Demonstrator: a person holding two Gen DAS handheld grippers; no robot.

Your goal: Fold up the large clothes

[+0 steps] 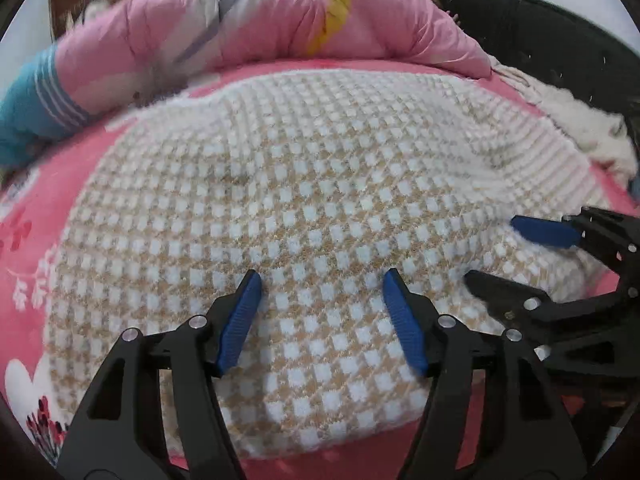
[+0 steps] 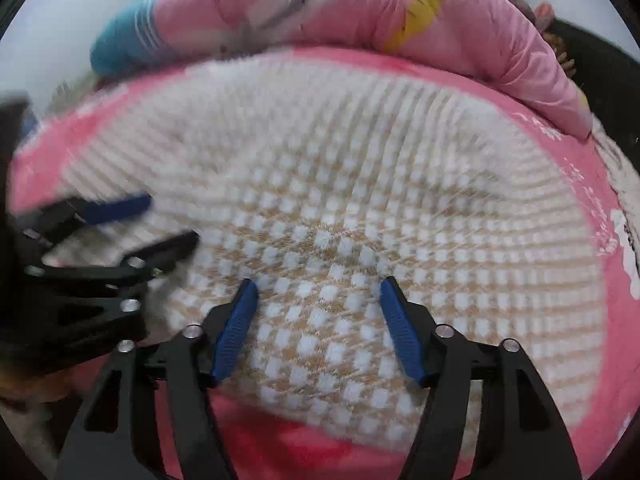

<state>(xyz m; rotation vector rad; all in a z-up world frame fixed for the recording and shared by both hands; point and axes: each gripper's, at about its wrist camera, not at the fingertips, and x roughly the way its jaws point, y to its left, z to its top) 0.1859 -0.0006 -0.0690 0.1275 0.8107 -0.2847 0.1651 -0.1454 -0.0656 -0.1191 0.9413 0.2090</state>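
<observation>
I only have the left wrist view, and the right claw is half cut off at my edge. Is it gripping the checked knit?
Observer: No. In the right wrist view the right claw is open over the checked knit, with nothing pinched in it.
Operator: Where is the knit's near hem on that side?
Observer: It runs just nearer than that claw's tips, between the two fingers. Bare pink sheet shows beyond the hem, towards the camera.
</observation>
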